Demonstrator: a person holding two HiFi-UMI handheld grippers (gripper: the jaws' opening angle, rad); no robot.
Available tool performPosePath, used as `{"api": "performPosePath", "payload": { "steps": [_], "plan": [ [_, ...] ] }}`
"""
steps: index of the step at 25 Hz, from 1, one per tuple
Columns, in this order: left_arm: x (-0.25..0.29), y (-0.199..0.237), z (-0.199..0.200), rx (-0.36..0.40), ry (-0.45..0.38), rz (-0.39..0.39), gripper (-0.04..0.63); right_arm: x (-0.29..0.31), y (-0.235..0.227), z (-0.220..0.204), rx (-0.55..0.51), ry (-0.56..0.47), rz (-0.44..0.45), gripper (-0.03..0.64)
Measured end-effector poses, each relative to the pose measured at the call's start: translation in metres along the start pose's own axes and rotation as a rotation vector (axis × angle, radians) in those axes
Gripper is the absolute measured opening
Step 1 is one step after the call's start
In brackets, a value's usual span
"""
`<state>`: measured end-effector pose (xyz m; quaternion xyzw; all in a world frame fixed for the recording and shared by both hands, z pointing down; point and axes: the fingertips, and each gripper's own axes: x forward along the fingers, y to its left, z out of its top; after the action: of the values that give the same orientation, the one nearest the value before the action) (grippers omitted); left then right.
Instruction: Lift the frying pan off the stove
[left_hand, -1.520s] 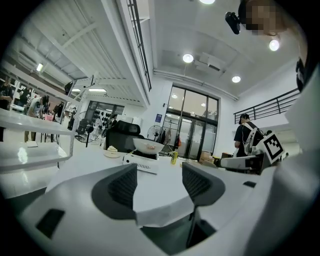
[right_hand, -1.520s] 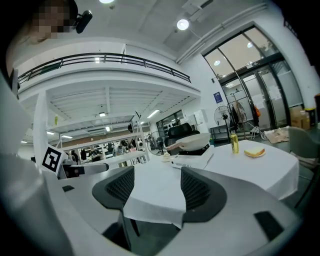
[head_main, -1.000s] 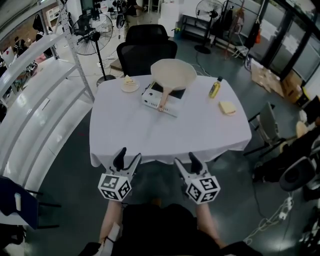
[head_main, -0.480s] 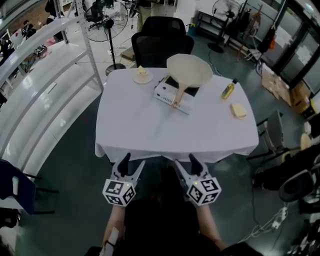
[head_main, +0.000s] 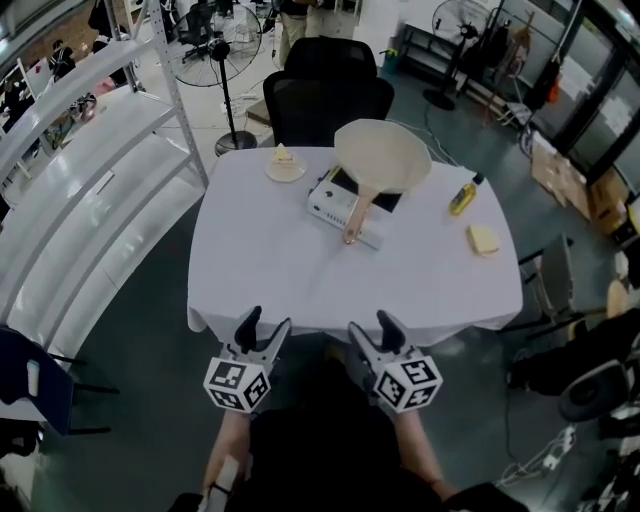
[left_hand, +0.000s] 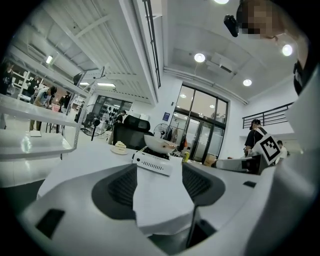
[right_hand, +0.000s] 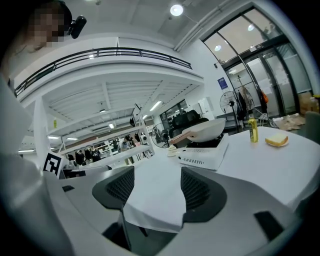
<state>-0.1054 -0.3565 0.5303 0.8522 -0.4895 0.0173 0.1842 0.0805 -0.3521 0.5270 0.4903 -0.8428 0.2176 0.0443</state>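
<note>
A cream frying pan (head_main: 382, 155) with a wooden handle (head_main: 355, 215) rests on a white portable stove (head_main: 345, 200) at the far middle of the white-clothed table (head_main: 260, 270). The pan (left_hand: 159, 143) and stove (left_hand: 152, 163) also show far ahead in the left gripper view. In the right gripper view the pan (right_hand: 205, 130) sits on the stove (right_hand: 202, 155). My left gripper (head_main: 258, 334) and right gripper (head_main: 372, 331) hang below the table's near edge. Both are open and hold nothing, far short of the pan.
A small plate with food (head_main: 285, 165) lies left of the stove. A yellow bottle (head_main: 461, 196) and a yellow sponge (head_main: 483, 240) lie to its right. Black chairs (head_main: 325, 95) stand behind the table. White shelving (head_main: 80, 190) runs along the left.
The view has shifted slightly, so the table sits a little nearer and lower in frame. Both grippers keep their pose, open below the table edge.
</note>
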Motion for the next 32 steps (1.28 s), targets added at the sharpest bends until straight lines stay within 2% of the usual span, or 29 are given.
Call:
{"api": "performPosePath", "payload": {
  "steps": [11,19,32],
  "plan": [
    [0.099,0.02,0.054,-0.002,-0.042,-0.022,0.265,0.066,-0.068,0.055,-0.023,0.016,0.03,0.282],
    [0.163,0.02,0.079,-0.041,-0.059,-0.045,0.265,0.105,-0.109,0.084,-0.038,0.029,0.066,0.282],
    [0.22,0.037,0.091,-0.109,-0.088,-0.008,0.265,0.148,-0.148,0.092,-0.03,0.06,0.155,0.282]
  ]
}}
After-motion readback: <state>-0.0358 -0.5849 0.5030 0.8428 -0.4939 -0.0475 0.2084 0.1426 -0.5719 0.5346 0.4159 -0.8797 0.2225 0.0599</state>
